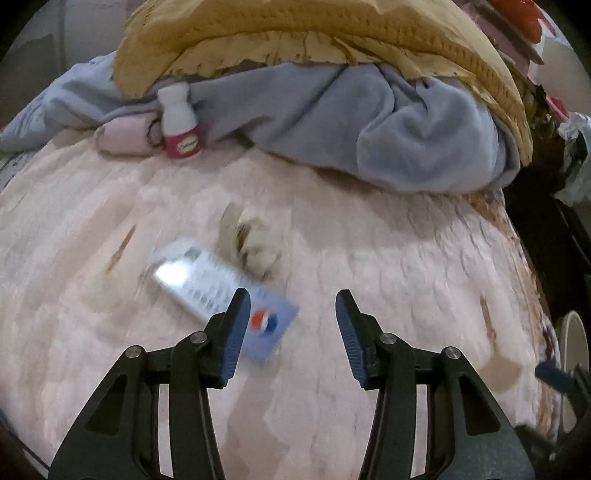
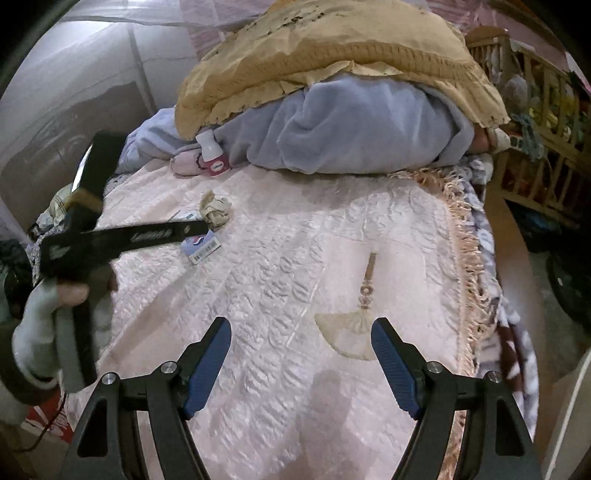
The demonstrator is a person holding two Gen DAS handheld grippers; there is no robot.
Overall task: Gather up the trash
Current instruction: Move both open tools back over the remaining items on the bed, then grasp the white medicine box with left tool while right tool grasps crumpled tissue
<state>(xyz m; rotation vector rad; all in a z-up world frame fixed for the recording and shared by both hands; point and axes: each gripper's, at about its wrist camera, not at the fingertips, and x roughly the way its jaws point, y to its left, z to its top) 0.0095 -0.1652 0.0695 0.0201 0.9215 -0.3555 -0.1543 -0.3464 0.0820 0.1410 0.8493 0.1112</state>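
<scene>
A flat white and blue carton (image 1: 221,291) (image 2: 202,246) lies on the pink quilted bedspread (image 1: 369,277) (image 2: 295,280). Just beyond it sits a crumpled beige paper wad (image 1: 251,243) (image 2: 215,209). A white bottle with a magenta label (image 1: 181,123) (image 2: 213,155) stands against the grey blanket. My left gripper (image 1: 293,306) hovers open just above the carton's near end, nothing between its blue pads. In the right wrist view the left gripper's black body (image 2: 122,238), held by a gloved hand (image 2: 40,321), reaches over the carton. My right gripper (image 2: 301,328) is open and empty above the bedspread.
A grey blanket (image 1: 369,122) (image 2: 351,125) and a mustard quilt (image 1: 295,33) (image 2: 332,55) are piled at the back of the bed. A cream fan-shaped tassel (image 2: 351,328) lies near the right gripper. The fringed bed edge (image 2: 469,258) and a wooden crib (image 2: 535,122) are on the right.
</scene>
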